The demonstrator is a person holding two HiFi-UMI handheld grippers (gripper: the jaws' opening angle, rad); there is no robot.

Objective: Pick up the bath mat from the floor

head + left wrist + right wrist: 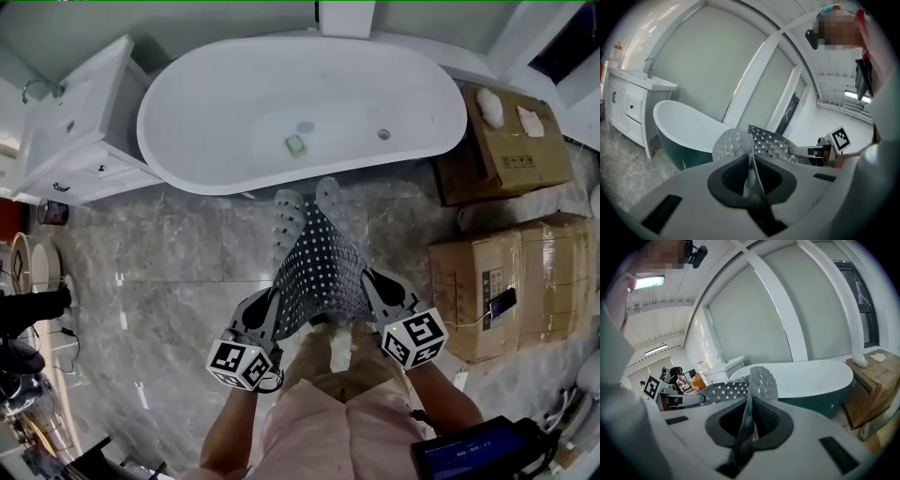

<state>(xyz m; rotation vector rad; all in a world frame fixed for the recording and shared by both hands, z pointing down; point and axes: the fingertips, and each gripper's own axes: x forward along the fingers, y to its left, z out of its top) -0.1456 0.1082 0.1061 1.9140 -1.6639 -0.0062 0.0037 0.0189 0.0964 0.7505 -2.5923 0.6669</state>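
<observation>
Perforated bath mat (317, 264) hanging above the marble floor (159, 281), just near of the bathtub (234, 112). Left gripper (272, 302) clamps its near left corner; right gripper (370, 284) clamps its near right corner.

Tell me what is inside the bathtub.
Inside the bathtub: a small pale green item beside the drain, and a round fitting toward the right end. The raised bath mat covers only a bit of the near rim, not the basin.
</observation>
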